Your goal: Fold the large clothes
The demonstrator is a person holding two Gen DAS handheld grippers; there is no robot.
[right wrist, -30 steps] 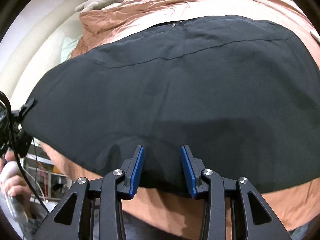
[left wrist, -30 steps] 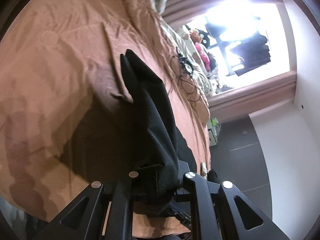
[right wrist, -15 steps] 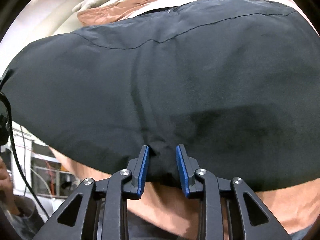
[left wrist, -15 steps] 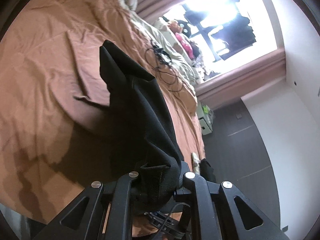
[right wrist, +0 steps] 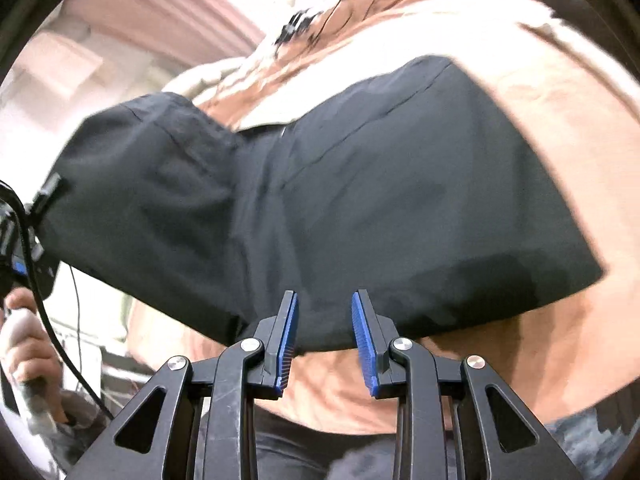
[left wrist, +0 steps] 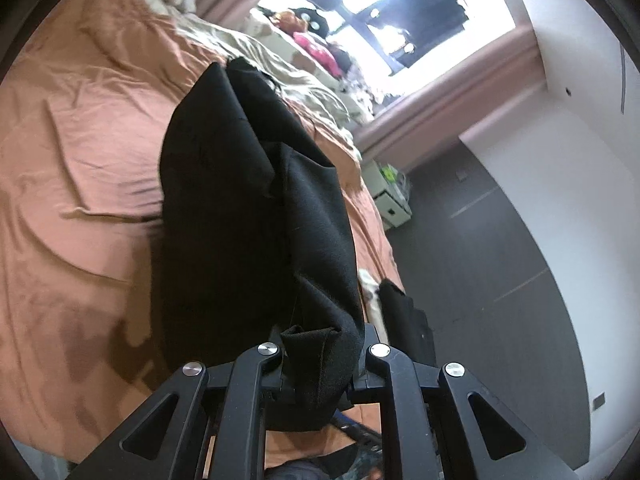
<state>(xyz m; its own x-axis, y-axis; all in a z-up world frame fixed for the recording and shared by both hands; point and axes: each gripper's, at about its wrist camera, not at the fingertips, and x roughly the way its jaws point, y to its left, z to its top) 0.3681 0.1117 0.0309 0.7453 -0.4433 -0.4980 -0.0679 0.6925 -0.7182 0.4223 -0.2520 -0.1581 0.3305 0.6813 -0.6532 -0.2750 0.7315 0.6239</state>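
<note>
A large black garment (right wrist: 380, 208) lies on a bed with an orange-brown sheet (right wrist: 560, 120). In the left wrist view my left gripper (left wrist: 320, 356) is shut on a bunched hem of the black garment (left wrist: 256, 208) and holds that end lifted above the sheet (left wrist: 80, 160). In the right wrist view my right gripper (right wrist: 324, 328) is open, with its blue pads (right wrist: 290, 332) on either side of the garment's near edge and nothing pinched between them. The lifted left end (right wrist: 140, 184) folds over toward the rest of the cloth.
A beige blanket (left wrist: 280, 68) and cluttered items lie at the far side of the bed below a bright window (left wrist: 400, 12). A white bedside unit (left wrist: 392, 196) stands on the dark floor (left wrist: 500, 280). A hand (right wrist: 24, 344) with the other gripper's handle shows at the left.
My left gripper has lifted and carried its garment end over the bed. My right gripper narrowed on the near edge, then opened wider and drew back; the view is blurred by motion.
</note>
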